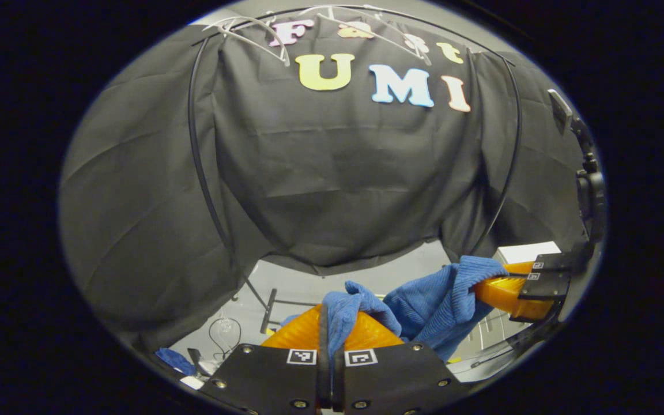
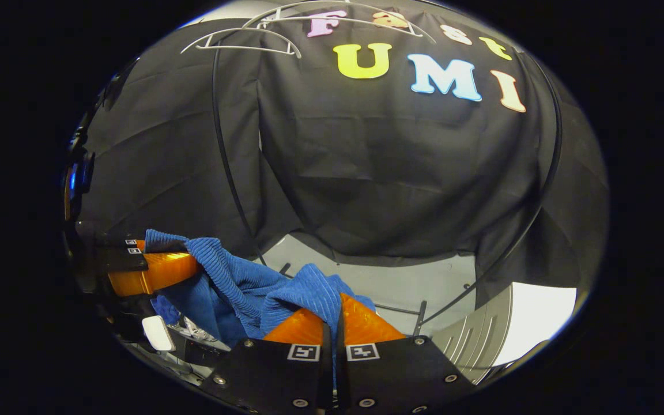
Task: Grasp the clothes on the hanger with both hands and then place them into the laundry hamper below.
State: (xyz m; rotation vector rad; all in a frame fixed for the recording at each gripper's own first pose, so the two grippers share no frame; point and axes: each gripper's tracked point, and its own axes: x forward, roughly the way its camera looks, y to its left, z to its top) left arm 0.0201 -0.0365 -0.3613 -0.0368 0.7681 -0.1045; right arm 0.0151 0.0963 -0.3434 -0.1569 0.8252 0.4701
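Observation:
A blue ribbed knit garment (image 1: 430,305) hangs stretched between both grippers, low down and clear of the hangers. In the left gripper view my left gripper (image 1: 332,311) is shut on one bunched end of it, and the right gripper (image 1: 505,291) pinches the other end at the right. In the right gripper view my right gripper (image 2: 336,308) is shut on the garment (image 2: 234,282), with the left gripper (image 2: 159,271) holding it at the left. A pale ribbed container (image 2: 482,340), perhaps the hamper, sits low at the right.
White wire hangers (image 1: 251,29) (image 2: 240,37) hang bare on the rack high above. The rack's thin black poles (image 1: 199,173) (image 2: 225,161) curve down to base bars (image 2: 421,314) on the grey floor. A white box (image 1: 525,252) stands behind the right gripper.

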